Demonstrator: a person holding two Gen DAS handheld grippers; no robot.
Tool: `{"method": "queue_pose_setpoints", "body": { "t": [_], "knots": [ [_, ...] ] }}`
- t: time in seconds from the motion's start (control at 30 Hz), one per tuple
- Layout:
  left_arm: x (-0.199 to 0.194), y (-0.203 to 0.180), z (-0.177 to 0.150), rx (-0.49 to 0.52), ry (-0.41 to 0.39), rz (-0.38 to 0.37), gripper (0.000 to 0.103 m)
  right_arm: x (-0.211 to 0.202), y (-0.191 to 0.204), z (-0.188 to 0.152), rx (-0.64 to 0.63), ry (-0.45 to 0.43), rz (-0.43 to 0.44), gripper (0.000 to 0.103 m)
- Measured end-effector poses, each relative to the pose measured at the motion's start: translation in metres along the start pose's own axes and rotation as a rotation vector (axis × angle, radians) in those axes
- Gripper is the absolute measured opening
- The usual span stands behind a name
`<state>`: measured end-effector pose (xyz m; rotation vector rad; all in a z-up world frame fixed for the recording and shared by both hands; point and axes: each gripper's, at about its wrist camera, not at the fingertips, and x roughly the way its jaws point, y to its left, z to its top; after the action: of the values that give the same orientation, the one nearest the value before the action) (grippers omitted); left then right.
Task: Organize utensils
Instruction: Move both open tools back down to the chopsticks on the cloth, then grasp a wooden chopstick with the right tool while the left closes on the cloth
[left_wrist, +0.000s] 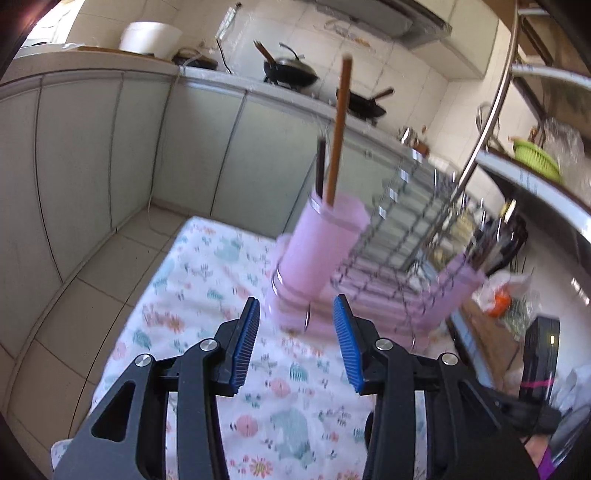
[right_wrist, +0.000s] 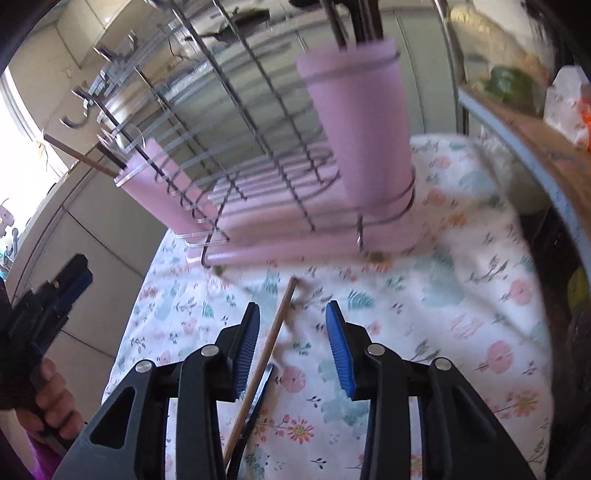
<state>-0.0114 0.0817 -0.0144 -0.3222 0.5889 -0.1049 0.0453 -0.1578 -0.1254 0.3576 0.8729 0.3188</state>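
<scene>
Rack (left_wrist: 402, 221) blurred, chopstick (right_wrist: 258, 354) end cut off

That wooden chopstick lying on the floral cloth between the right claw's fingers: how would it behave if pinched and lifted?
The wooden chopstick looks thin and straight, so probably stiff and very light. Being slender, it may pivot or slip between the pads. The soft floral cloth should keep it from rolling far if nudged.

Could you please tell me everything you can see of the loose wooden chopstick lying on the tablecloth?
The wooden chopstick is a thin, light brown stick that looks like wood or bamboo. It lies flat on the flowered tablecloth, pointing toward the pink rack without reaching it. A dark utensil lies alongside its near part. It sits between the fingers of the right gripper, whose pads do not touch it.
</scene>
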Motion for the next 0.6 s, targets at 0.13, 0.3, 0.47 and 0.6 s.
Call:
{"method": "queue_pose_setpoints", "body": {
  "t": [0.13,0.3,0.47,0.6],
  "knots": [
    [0.016,-0.005,-0.02,0.03,0.091,-0.005,0.042,0.028,0.0,-0.003,0.055,0.107,0.043,0.035],
    [0.029,-0.012,-0.039,0.066,0.176,-0.001,0.042,0.053,0.007,-0.002,0.08,0.166,0.049,0.034],
    [0.039,-0.021,-0.052,0.09,0.265,-0.018,0.042,0.071,0.008,-0.003,0.08,0.18,-0.005,0.015],
    [0.043,-0.028,-0.058,0.115,0.316,-0.036,0.042,0.061,0.0,-0.001,0.107,0.153,0.025,0.01]
  ]
}}
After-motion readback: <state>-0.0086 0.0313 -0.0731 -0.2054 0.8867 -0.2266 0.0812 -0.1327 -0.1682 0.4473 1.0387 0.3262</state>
